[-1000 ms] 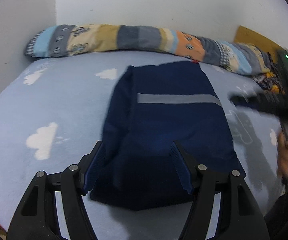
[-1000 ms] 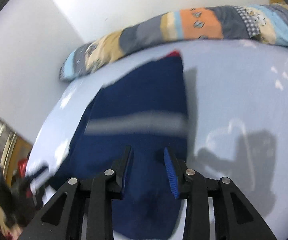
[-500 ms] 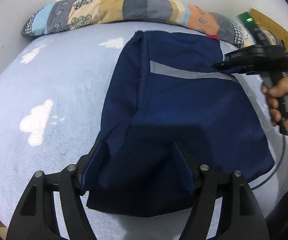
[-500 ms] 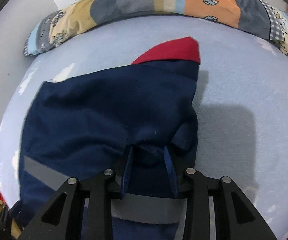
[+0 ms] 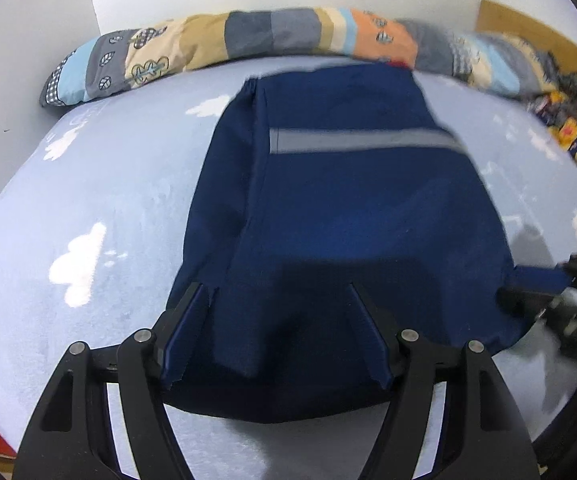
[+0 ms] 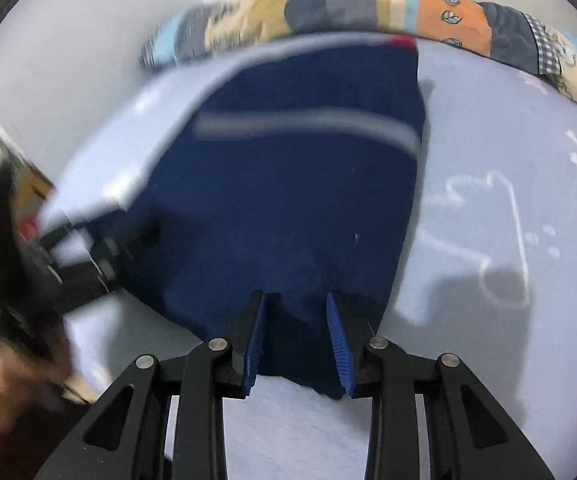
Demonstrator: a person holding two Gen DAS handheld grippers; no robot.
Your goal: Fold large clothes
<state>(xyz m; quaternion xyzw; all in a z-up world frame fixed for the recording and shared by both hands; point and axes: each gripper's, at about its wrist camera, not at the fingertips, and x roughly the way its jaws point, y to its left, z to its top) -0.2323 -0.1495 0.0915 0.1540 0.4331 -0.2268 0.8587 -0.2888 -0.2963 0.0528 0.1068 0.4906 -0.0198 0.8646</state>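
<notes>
A folded navy-blue fabric garment carries one grey horizontal stripe and a red edge at the frame's top. The pale-blue bed sheet bears white clouds. The long patchwork bolster pillow mixes grey, tan, orange, light-blue.

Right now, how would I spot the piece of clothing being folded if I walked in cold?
Find the pale blue cloud-print bedsheet with the long patchwork bolster pillow along the wall. In the middle of the sheet lies the dark navy folded garment. It is the only plain dark item, crossed by one grey reflective stripe.
</notes>
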